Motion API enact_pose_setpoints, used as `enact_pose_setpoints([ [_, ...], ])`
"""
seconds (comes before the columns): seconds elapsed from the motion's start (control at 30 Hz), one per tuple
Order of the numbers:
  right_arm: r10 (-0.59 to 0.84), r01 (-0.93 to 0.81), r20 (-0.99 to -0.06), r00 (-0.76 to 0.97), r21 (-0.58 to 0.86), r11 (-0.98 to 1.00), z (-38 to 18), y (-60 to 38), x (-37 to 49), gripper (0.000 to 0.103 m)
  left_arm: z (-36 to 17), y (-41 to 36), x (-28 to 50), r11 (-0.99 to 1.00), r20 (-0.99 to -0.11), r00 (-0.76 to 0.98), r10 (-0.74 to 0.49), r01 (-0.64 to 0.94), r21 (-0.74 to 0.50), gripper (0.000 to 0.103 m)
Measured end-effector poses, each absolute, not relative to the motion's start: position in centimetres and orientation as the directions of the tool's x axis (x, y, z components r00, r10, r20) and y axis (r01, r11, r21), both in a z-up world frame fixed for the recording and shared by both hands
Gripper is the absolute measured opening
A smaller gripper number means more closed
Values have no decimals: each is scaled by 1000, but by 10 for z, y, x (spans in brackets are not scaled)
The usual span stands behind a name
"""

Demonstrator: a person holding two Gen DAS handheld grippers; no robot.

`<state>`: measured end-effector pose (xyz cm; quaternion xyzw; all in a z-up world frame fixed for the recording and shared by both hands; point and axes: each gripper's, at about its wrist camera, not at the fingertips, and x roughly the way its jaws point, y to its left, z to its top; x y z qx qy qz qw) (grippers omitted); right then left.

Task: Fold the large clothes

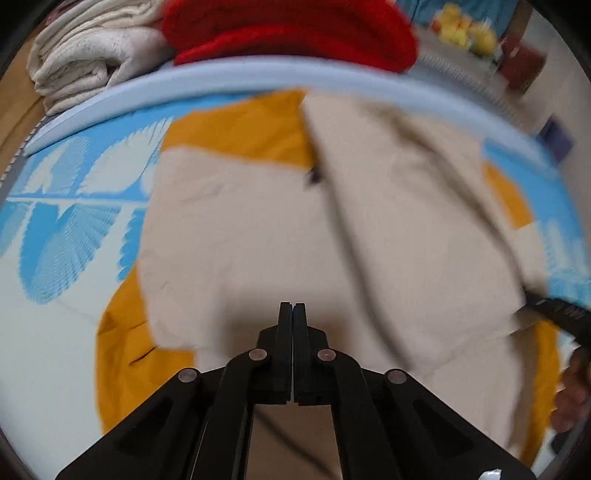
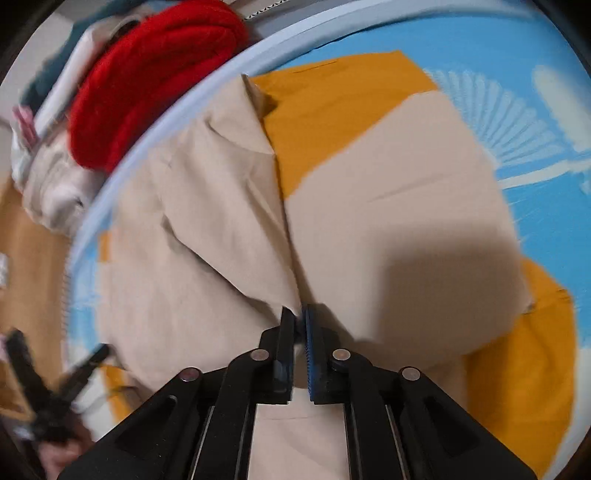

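Note:
A large garment, beige (image 1: 258, 229) with mustard-yellow panels (image 1: 243, 129), lies spread on a blue-and-white patterned surface (image 1: 66, 236). It also shows in the right wrist view (image 2: 388, 206). My left gripper (image 1: 293, 306) is shut with nothing visible between its tips, hovering over the beige cloth. My right gripper (image 2: 298, 314) is shut on a fold of the beige cloth along the centre seam. The right gripper's tip shows at the right edge of the left wrist view (image 1: 554, 314); the left gripper shows blurred at the lower left of the right wrist view (image 2: 55, 391).
A red knitted garment (image 1: 295, 33) and folded cream cloth (image 1: 85, 62) lie beyond the surface's pale blue rim (image 1: 258, 75). Yellow objects (image 1: 465, 31) sit at the far right. Brown floor (image 2: 29, 280) lies beside the surface.

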<state>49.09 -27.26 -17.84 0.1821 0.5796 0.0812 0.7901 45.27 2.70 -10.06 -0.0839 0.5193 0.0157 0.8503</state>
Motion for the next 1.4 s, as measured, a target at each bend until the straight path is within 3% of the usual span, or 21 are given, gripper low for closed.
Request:
enact_pose_setpoints([
  [0.1,252,28,-870,424,291,956,-148,-259,484,19,-85,4,448,986,-819,557,-138,1,-166,1],
  [0.13,236,4,-844,481,272,962,-135,-255,480,22,-89,-6,448,980,-806,562,-182,43,-192,6],
  [0.2,273,-55,-788,552,292,955,-119,-245,474,41,-112,-19,451,978,-844,496,-207,75,-196,8],
  [0.27,356,-118,-782,511,346,931,-129,-233,480,48,-145,-27,452,992,-915,384,-121,69,-102,7],
  [0.33,326,-106,-874,361,309,945,-164,-226,488,47,-160,-25,444,997,-944,325,-61,57,-45,7],
  [0.37,292,-78,-905,311,282,956,-177,-225,487,40,-153,-22,437,998,-938,341,-59,50,-45,7],
  [0.47,273,0,-899,344,291,957,-160,-239,477,39,-111,-25,418,996,-900,431,-59,81,-26,7],
  [0.6,238,-71,-794,560,240,968,-68,-241,444,39,-44,-30,381,996,-832,553,-40,85,9,11],
  [0.77,228,-133,-592,773,200,971,55,-245,358,39,24,-31,311,995,-779,624,-61,95,-2,17],
  [1.03,142,-97,-419,897,127,987,157,-285,196,39,94,-20,178,993,-691,715,-106,110,-38,20],
  [1.13,136,-90,-353,926,146,985,180,-313,127,31,97,-1,122,992,-654,746,-127,113,-64,20],
  [1.17,144,-93,-333,932,166,982,182,-325,105,19,91,9,107,991,-644,753,-133,108,-78,20],
  [1.23,127,-66,-325,937,193,979,174,-344,68,17,76,26,84,990,-643,754,-138,81,-118,17],
  [1.4,41,89,-521,853,223,971,95,-386,44,18,-3,74,75,977,-813,581,-35,-151,-149,10],
])
